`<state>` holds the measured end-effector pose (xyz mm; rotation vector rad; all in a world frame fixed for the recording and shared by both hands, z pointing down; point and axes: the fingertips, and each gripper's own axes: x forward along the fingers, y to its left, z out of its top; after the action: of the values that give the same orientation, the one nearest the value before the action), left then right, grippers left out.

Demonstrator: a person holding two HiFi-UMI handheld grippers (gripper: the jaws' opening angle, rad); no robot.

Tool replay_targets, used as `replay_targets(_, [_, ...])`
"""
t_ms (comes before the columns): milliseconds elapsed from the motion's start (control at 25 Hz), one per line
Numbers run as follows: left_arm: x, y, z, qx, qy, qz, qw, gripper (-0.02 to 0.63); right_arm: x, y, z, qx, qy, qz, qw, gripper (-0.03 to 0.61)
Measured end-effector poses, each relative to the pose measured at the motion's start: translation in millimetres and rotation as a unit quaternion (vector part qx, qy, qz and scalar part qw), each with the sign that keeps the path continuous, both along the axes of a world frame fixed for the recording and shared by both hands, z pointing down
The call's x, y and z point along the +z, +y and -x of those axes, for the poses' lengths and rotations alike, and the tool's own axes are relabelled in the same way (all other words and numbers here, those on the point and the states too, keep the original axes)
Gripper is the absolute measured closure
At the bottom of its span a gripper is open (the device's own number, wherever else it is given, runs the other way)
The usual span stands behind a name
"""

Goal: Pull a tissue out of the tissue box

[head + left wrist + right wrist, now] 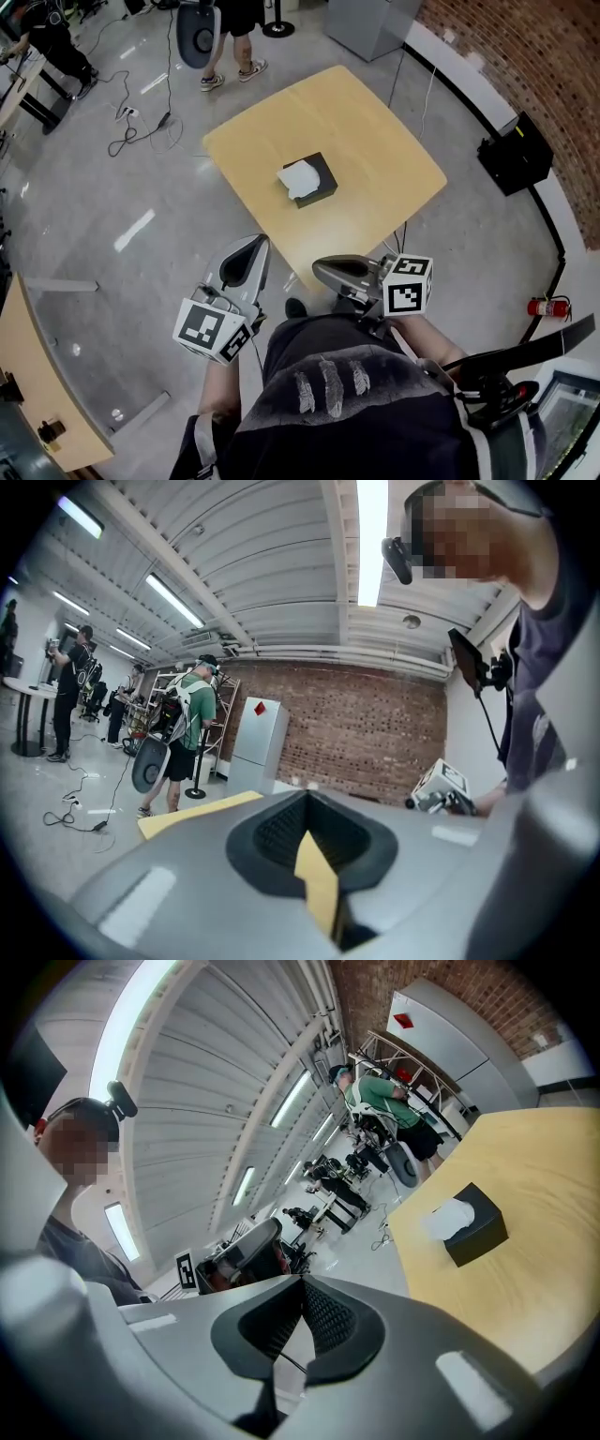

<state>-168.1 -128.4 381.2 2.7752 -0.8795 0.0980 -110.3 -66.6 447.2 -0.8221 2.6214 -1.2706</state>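
Right tool (321, 271) away from black, white-topped tissue box (322, 174)

Workshop floor (94, 216) around a pale wooden surface (375, 141)
A red fire extinguisher (548, 307) and a black case (516, 153) sit by the brick wall (525, 56); cables (141, 131) trail near a standing person's legs (230, 58), with a grey cabinet (370, 26) beyond.
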Motion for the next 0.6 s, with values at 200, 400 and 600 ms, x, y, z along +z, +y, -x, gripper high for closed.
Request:
replay_targets(200, [-5, -12, -20, -0.015, -0.023, -0.001, 0.9996, 0.612, 1, -15, -17, -0.013, -0.034, 0.001, 0.999, 0.594])
replay_targets(400, [-8, -32, -56, -0.037, -0.048, 0.002, 0.9982, 0.612, -3, -43, -58, -0.031, -0.05, -0.01, 0.998, 0.594])
replay_targets(600, [-14, -41, -86, -0.059, -0.074, -0.006, 0.9955, 0.612, 0, -61, -101, -0.034, -0.07, -0.008, 0.997, 0.594])
